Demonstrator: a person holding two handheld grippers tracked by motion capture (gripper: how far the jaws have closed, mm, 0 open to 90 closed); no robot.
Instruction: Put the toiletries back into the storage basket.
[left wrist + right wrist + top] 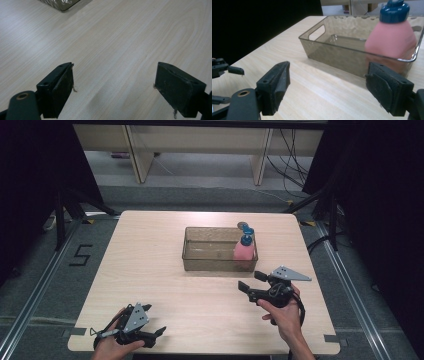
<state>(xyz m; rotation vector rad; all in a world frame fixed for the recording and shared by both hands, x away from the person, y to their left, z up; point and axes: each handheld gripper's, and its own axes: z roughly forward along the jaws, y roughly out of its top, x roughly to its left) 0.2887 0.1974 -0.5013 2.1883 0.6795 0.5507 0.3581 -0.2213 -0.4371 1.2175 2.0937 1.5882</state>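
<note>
The pink bottle point(244, 252) with its blue cap stands upright inside the clear bin point(200, 260), tucked into the end that lies just ahead of the right gripper's jaws. The bin is a shallow, smoky rectangular tub with a handle slot cut in its far end wall; apart from the bottle I see nothing else in it. A small blue-topped thing point(244, 226) sits on the counter just past the bin, beyond the bottle.

The right gripper point(252, 282) hovers near the bin's near wall, jaws spread wide and holding nothing, aimed at the bottle. The left gripper point(159, 334) is well apart from the bin, low over the near edge of the counter point(150, 270), jaws also wide and empty, with bare wood between them.

The counter is pale wood grain; around it are grey floor, dark curtains and loose cables.
</note>
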